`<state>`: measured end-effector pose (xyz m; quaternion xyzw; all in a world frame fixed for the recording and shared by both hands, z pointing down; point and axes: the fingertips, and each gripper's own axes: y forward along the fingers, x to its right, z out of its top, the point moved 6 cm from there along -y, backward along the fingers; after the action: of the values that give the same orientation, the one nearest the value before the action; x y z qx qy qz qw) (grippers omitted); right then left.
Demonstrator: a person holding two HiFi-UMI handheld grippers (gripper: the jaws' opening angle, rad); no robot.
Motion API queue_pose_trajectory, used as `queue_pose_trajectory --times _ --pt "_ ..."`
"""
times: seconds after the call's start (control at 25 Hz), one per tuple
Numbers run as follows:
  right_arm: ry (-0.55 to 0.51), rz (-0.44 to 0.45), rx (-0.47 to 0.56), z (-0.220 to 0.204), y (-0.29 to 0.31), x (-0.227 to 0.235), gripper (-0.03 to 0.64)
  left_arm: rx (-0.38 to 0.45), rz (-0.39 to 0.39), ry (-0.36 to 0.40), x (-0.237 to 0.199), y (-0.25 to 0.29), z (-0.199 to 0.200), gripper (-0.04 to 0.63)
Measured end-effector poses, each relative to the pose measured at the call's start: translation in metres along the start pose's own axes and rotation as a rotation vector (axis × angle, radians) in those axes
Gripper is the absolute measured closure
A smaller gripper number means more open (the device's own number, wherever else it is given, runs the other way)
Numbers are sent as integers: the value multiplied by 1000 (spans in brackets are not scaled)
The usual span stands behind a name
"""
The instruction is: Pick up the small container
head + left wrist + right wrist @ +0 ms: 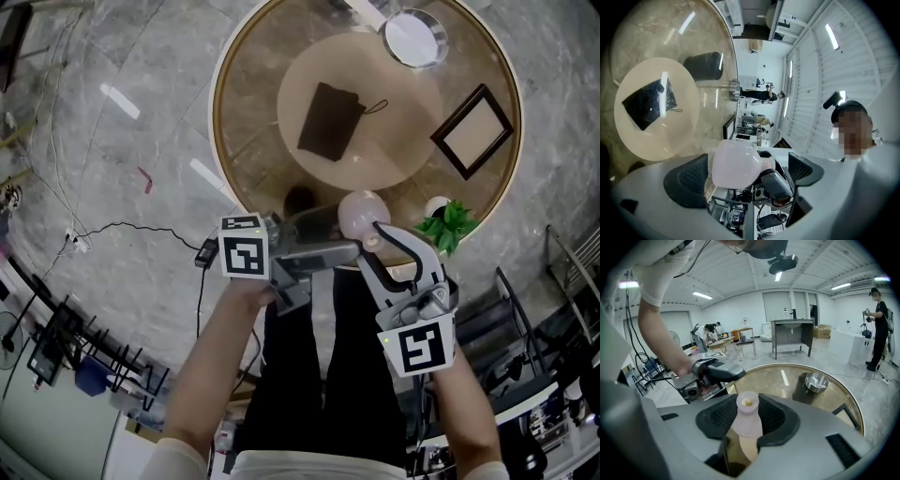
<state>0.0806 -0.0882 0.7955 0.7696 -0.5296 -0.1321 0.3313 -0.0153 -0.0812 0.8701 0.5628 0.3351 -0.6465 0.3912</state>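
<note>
The small container [361,214] is a pale pink, round-bodied bottle with a narrow neck, held above the near edge of the round glass table [217,112]. My right gripper [375,240] is shut on it. In the right gripper view its neck [747,420] stands upright between the two black pads. My left gripper [330,234] reaches in from the left. In the left gripper view the container's body [736,164] lies between wide jaws, close to the left pad [689,180] and apart from the right one. The left gripper [747,172] is open.
On the table lie a beige round mat [309,66] with a dark pouch [330,122], a metal bowl [413,37], a black picture frame [473,131] and a small potted plant [448,222]. Cables trail over the marble floor [112,230] at left.
</note>
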Motion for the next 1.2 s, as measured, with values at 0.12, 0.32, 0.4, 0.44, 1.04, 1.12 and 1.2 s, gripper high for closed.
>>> queue_pose_trajectory --times 0.12,0.32,0.4,0.44,1.04,1.12,1.2 --pt "3 27 5 10 -9 -4 466 14 -56 -43 7 4 0 67" --pt "-11 47 17 28 -21 -11 466 7 -149 -115 25 10 2 91" --pt "-16 46 20 35 -26 -12 466 -11 -163 -122 34 12 1 99" --pt "-16 45 19 38 -29 -12 466 -18 -165 -124 38 12 0 104" --pt "-1 47 52 119 -83 -45 466 -48 -207 -175 130 -15 -13 274" --pt "-1 42 61 130 -92 -53 466 -56 -212 -174 145 -18 -18 291" --pt "-6 27 77 143 -101 -59 466 -64 -215 -162 161 -22 -21 301"
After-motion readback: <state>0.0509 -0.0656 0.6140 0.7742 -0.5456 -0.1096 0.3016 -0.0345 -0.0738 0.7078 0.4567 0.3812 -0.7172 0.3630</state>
